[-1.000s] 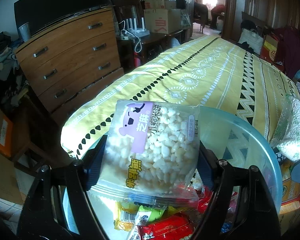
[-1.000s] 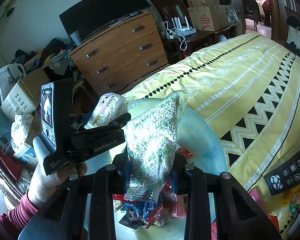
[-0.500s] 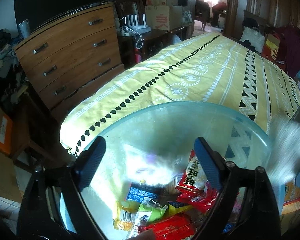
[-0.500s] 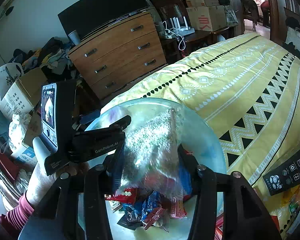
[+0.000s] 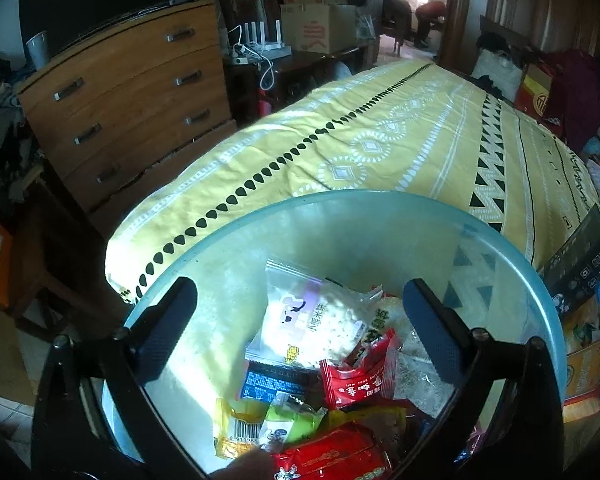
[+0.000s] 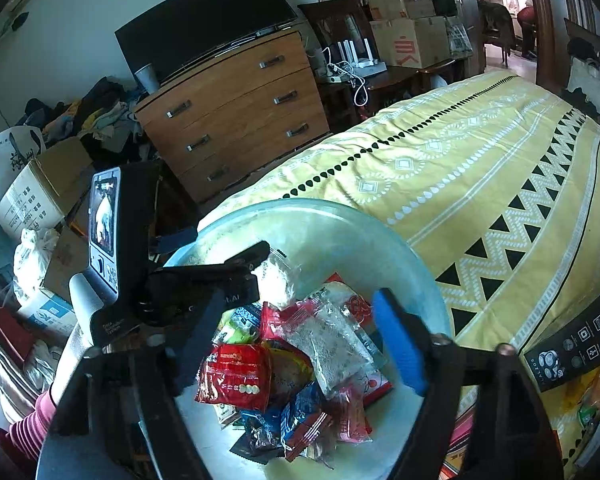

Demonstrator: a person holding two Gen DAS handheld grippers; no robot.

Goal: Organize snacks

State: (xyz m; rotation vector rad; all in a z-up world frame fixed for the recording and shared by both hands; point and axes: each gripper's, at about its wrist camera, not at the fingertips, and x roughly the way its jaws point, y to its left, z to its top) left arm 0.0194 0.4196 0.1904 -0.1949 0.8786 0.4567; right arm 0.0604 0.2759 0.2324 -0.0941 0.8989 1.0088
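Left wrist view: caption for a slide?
Open left tool above the basin, puffed rice bag lying on the snacks.

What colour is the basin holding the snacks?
Translucent pale blue basin; clearest in the right wrist view.

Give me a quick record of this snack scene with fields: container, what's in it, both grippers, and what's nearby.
container: translucent pale blue plastic basin, resting on the yellow patterned bedspread
contents: clear bag of white puffed rice with purple label, clear bag of fine white-green grains, red foil snack packet, other mixed wrappers
left gripper: jaws have just been opening, nothing between them, above the basin
right gripper: jaws have just been opening, nothing gripped
nearby: brown wooden chest of drawers, black printed box on the bed
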